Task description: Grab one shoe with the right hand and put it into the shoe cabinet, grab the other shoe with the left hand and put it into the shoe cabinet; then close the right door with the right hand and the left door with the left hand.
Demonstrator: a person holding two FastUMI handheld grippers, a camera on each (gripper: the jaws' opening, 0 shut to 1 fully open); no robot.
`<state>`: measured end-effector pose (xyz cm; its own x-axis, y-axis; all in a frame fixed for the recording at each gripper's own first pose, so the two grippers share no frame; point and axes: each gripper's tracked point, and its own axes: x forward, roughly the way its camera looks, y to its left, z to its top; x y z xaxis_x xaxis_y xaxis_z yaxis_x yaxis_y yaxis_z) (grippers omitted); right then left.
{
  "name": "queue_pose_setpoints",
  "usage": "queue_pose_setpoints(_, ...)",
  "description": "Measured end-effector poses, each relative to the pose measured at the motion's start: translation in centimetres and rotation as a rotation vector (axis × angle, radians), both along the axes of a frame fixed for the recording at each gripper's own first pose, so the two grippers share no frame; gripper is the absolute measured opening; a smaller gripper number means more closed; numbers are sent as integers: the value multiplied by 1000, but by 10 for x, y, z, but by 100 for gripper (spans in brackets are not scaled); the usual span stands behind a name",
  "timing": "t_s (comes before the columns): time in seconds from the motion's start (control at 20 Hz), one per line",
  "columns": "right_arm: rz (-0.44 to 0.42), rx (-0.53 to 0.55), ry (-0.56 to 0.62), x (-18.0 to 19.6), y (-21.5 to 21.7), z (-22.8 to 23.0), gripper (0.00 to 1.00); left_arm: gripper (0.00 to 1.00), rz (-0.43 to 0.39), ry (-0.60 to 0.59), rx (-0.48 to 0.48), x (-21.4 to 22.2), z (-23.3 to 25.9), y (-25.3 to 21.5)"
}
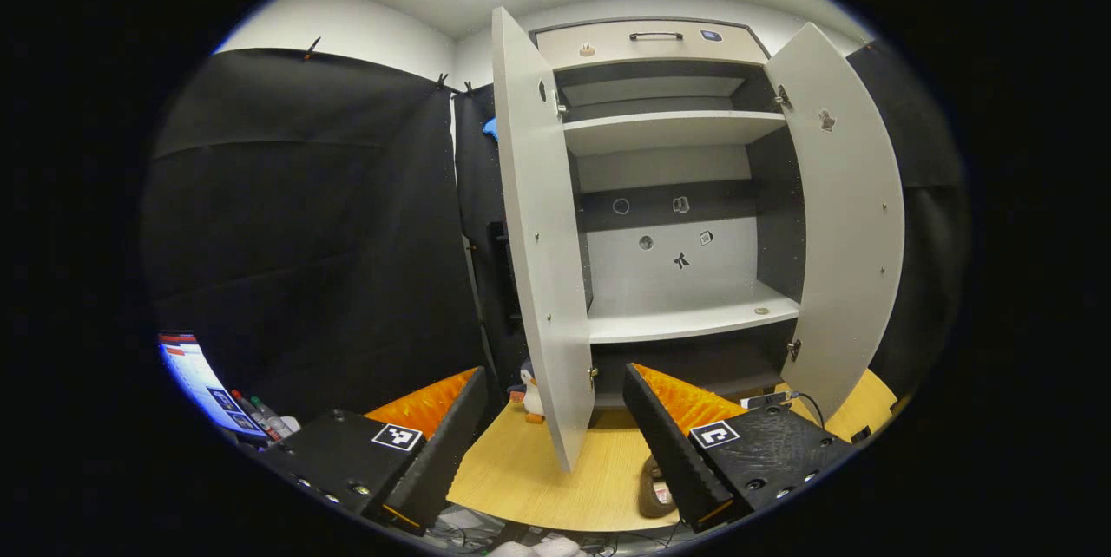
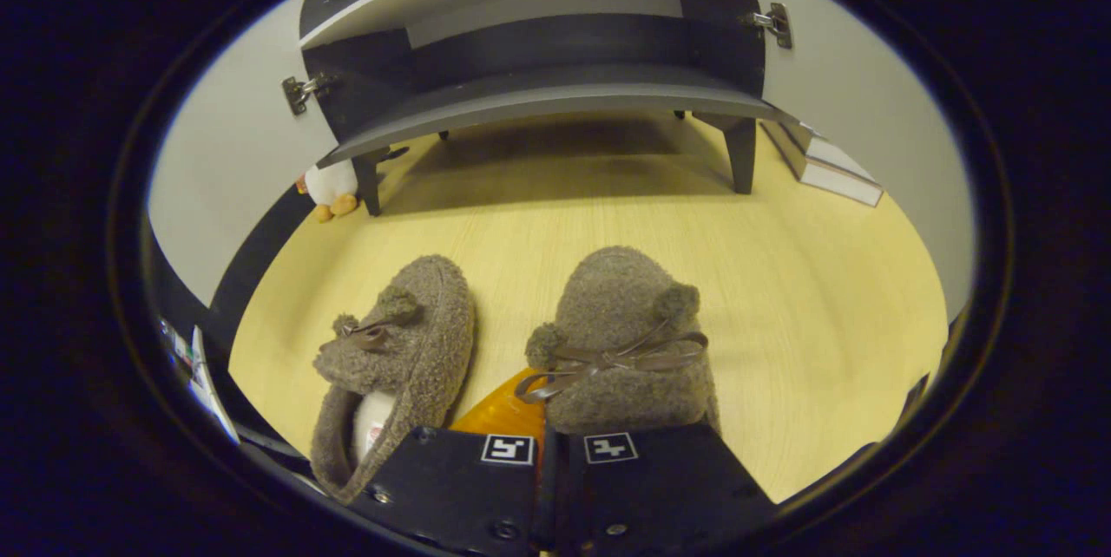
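Shoes come first, and I am on the right one now. In the right gripper view, my right gripper (image 2: 548, 444) sits low at 6 o'clock with its two black fingers pressed close together, right at the heel of the right shoe (image 2: 627, 340). It looks like they are pinching the heel edge, but the shoe hides the tips, so I cannot tell if both fingers press on it. The left shoe (image 2: 395, 357) lies just beside it, toward 8 o'clock, on the yellow floor (image 2: 825, 279).

The shoe cabinet (image 2: 538, 62) stands ahead at 12 o'clock on short legs, with both doors swung out. A small toy penguin (image 2: 330, 186) sits by its left leg, at 10 o'clock.

In the left gripper view, my left gripper (image 1: 555, 444) is held back with its fingers spread wide and nothing between them. The left door (image 1: 542, 262) and the right door (image 1: 846, 219) are open, and the lower shelf (image 1: 694, 318) is bare.

To do this step well, I think I should squeeze firmly on the heel, lift straight up so the shoe does not drag its twin, then carry it forward between the doors and set it flat on a shelf.
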<state>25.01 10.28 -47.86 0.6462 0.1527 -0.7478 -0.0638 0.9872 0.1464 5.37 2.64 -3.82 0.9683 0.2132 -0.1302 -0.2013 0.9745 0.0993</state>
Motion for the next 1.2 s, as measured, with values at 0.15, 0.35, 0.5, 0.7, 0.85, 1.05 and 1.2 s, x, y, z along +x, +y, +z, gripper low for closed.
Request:
queue_pose_setpoints(0.15, 10, 12, -12, -1, -1, 14, 5, 96, -15, -14, -9, -2, 5, -7)
queue_pose_setpoints(0.35, 19, 12, -79, 3, 0, 58, 5, 96, -44, -30, -31, 0, 8, -19)
queue_pose_setpoints(0.5, 31, 15, -158, 18, 0, 109, 5, 96, -66, -38, -40, -2, 9, -28)
queue_pose_setpoints(0.7, 54, 4, -283, 46, -1, 193, 5, 96, -87, -52, -54, -3, 8, -38)
queue_pose_setpoints(0.85, 60, 34, -354, 68, 3, 257, 5, 96, -85, -62, -72, -6, 7, -41)
queue_pose_setpoints(1.05, 79, 30, -444, 108, 11, 331, 5, 96, -72, -59, -73, -5, 1, -42)
queue_pose_setpoints(1.2, 91, 15, -466, 148, 18, 366, 5, 96, -52, -62, -70, -5, 3, -42)
